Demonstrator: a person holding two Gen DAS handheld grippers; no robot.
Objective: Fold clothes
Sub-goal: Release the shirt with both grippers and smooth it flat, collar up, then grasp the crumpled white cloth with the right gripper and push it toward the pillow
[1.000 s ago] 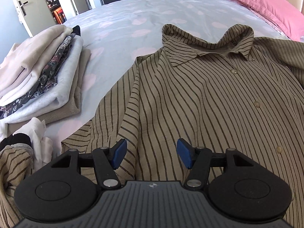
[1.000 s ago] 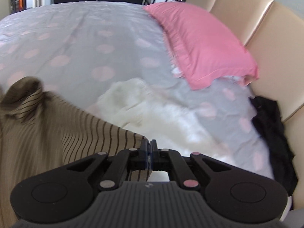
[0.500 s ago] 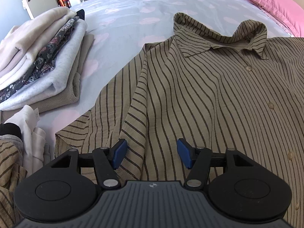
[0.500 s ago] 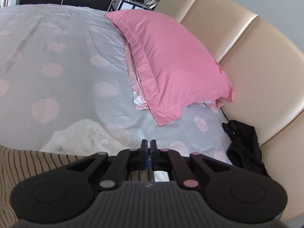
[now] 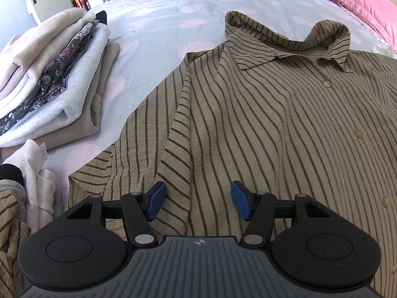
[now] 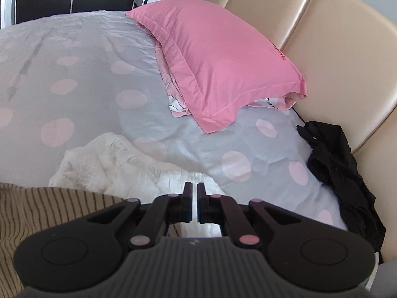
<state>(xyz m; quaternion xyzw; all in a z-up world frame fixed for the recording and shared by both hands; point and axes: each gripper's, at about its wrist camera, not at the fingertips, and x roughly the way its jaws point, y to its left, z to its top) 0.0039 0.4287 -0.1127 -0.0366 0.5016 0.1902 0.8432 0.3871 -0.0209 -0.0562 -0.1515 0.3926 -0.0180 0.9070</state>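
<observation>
A tan shirt with dark stripes lies face up, buttoned and collar away from me, on the spotted bed. My left gripper hovers open just over its left side, blue pads either side of the folded sleeve seam, holding nothing. In the right wrist view only the shirt's right edge shows, at the lower left. My right gripper is beside that edge, over a crumpled white garment. Its jaws are opening: a thin slit shows between them with nothing in it.
A stack of folded clothes sits at the left, with loose white and striped pieces below it. A pink pillow leans at the beige headboard. A black garment lies against the headboard at the right.
The right gripper carried the shirt's edge rightward toward the pillow, then its jaws parted a little and the edge is out of them. The shirt now lies spread flatter. The left gripper barely moved.
</observation>
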